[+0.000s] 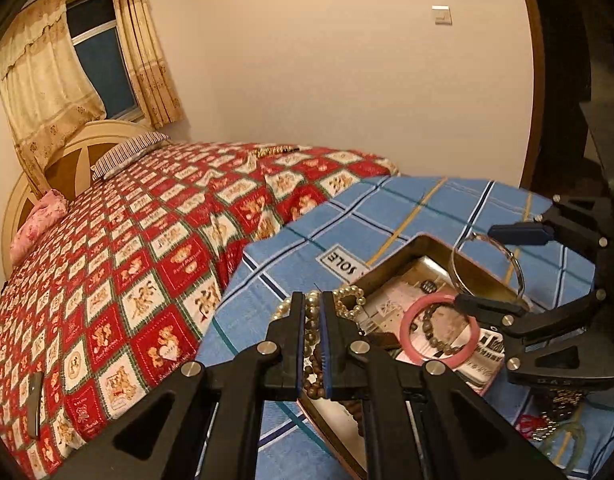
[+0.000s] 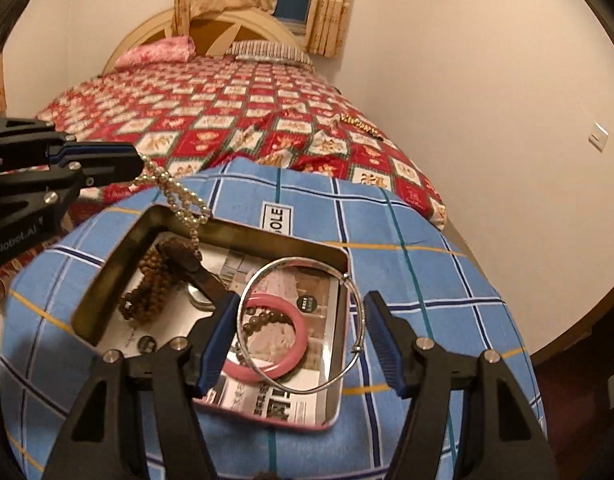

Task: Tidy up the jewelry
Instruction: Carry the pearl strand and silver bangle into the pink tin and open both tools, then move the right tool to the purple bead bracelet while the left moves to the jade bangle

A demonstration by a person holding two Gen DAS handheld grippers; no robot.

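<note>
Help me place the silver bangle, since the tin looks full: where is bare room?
In the tin, the far right corner beyond the pink bangle is bare. Its left side is crowded with brown beads and the pearl strand. Outside the tin, the blue checked cloth lies open on the right, up to the red bedspread.

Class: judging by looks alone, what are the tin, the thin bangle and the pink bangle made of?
Tin: likely sheet metal, dull brassy sheen, thin walls.
Thin bangle: probably polished silvery metal, bright glints along a thin wire.
Pink bangle: glossy and opaque; plastic, glass or stone, unclear.
</note>
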